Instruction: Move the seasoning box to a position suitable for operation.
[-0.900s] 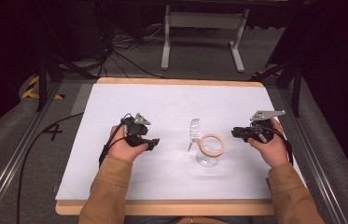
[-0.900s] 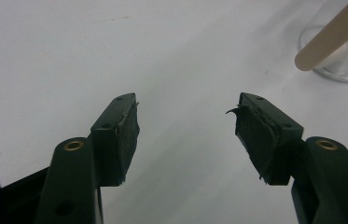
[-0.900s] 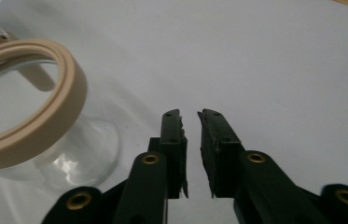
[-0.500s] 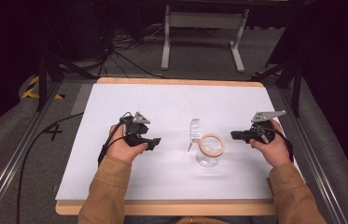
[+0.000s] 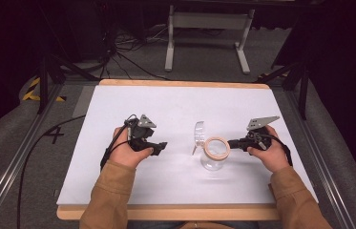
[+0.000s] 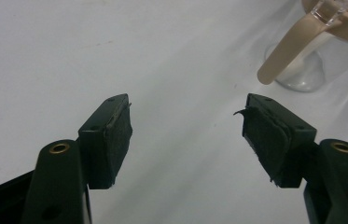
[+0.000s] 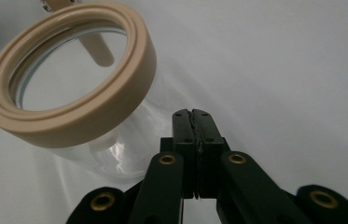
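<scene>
A clear, round glass jar with a thick beige plastic rim stood upright on the smooth white tabletop, a little right of centre and between the two grippers. Its hinged clear lid was swung open and stood up on the far-left side of the rim; a flat beige clasp arm with a rounded end hung down from the rim on that side. In the right gripper view the rim appeared as a wide matte ring with a stepped inner lip, and the glass wall below it showed bright reflections.

The left gripper, of matte black plastic with brass-coloured rivets, lay well apart from the jar on its left; its jaws were spread wide with nothing between them. In the left gripper view the rectangular rubber pads looked worn, with frayed edges. The right gripper pointed at the jar from the right, its tip just beside the rim; whether it touched the jar could not be told. In the right gripper view its jaws were pressed flat together, gripping nothing.

Tan sleeves covered both forearms. Beyond the table stood a grey metal frame and tangled black cables on a grey floor. Nothing lay between either gripper and the jar.
</scene>
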The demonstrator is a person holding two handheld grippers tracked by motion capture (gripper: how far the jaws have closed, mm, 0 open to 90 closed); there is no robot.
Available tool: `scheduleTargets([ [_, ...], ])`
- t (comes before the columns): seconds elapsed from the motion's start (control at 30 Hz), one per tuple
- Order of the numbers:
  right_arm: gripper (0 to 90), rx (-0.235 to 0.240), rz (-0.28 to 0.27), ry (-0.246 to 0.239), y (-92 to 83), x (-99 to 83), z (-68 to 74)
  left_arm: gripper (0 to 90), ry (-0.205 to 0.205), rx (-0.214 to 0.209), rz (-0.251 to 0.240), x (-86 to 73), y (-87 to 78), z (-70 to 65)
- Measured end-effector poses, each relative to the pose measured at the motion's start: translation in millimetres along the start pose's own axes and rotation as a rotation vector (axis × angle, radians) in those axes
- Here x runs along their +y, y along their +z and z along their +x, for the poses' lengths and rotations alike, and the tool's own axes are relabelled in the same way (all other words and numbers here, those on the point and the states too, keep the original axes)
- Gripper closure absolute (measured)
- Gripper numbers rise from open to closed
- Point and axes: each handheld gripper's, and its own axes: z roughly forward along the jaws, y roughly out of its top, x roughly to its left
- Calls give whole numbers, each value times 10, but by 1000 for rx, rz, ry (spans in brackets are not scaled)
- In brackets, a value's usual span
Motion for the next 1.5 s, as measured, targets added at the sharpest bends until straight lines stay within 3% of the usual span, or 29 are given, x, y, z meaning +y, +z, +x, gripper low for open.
scheduleTargets([
  [0.17,900,25,27,-17,91,-4,31,321,23,-14,11,26,-12,-65],
  [0.4,900,25,34,-22,111,-9,37,318,34,-12,9,38,-26,-94],
  [0.83,900,18,73,-34,137,-27,58,317,19,-11,18,25,-16,-42],
  [1.2,900,70,113,-68,108,-83,138,317,31,-24,13,83,50,-49],
  [1.3,900,83,121,-81,106,-100,174,317,41,-35,31,112,66,-52],
  [1.5,900,109,136,-98,106,-118,252,317,43,-49,15,147,126,-56],
])
